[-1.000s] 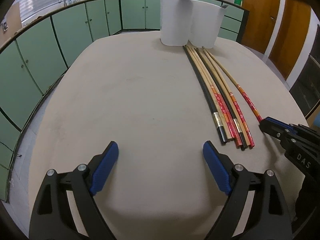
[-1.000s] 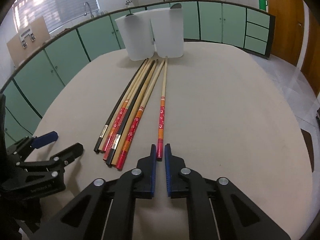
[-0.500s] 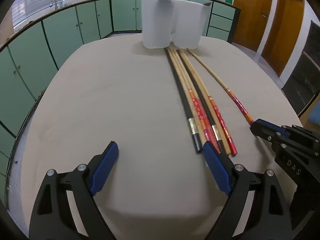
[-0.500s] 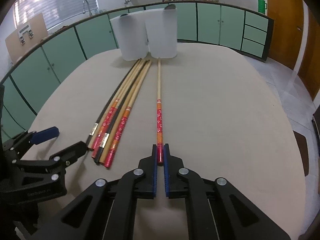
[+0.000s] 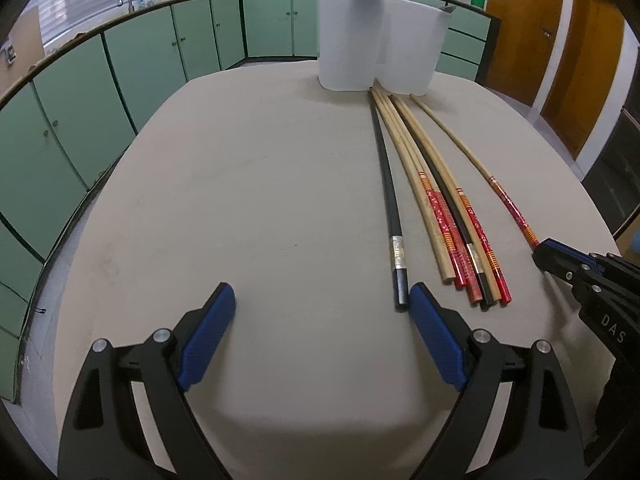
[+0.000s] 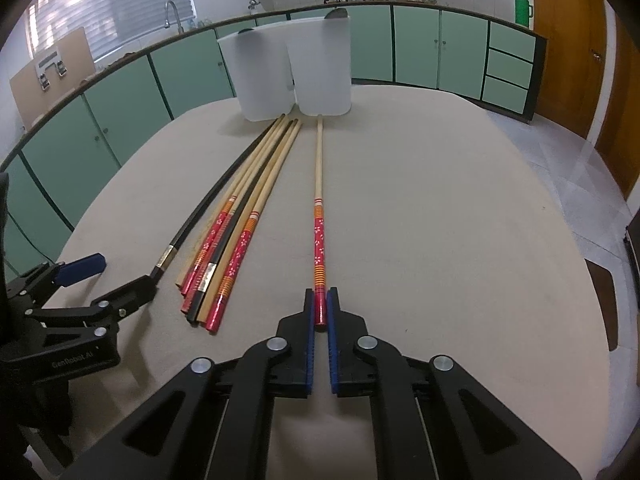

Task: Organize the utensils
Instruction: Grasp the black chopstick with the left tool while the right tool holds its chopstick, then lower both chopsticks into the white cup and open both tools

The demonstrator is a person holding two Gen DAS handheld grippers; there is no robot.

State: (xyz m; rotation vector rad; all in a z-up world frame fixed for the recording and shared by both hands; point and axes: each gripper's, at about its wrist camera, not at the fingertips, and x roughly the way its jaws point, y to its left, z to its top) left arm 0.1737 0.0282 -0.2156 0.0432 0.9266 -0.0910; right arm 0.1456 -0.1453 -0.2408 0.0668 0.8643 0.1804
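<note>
Several chopsticks (image 5: 440, 208) lie in a loose bundle (image 6: 240, 220) on the beige table (image 5: 240, 200), their tips against two white containers (image 5: 348, 40). One red-ended chopstick (image 6: 319, 240) lies apart on the right, and my right gripper (image 6: 320, 296) is shut on its red end. From the left wrist view that gripper (image 5: 544, 248) shows at the right edge. My left gripper (image 5: 320, 292) hovers low over the table with its jaws opening and nothing between them. The butt of a black chopstick (image 5: 390, 200) lies just outside its right finger.
The two white containers (image 6: 260, 76) stand side by side at the table's far edge. Green cabinets (image 5: 140, 64) line the room beyond, and wooden doors (image 5: 568, 40) stand at the right. Bare tabletop (image 6: 440, 220) spreads right of the held chopstick.
The right gripper has slid onto the red end of the single chopstick, which has swung away from the bundle. The bundle's ends now lie closer to the left gripper's right finger.
</note>
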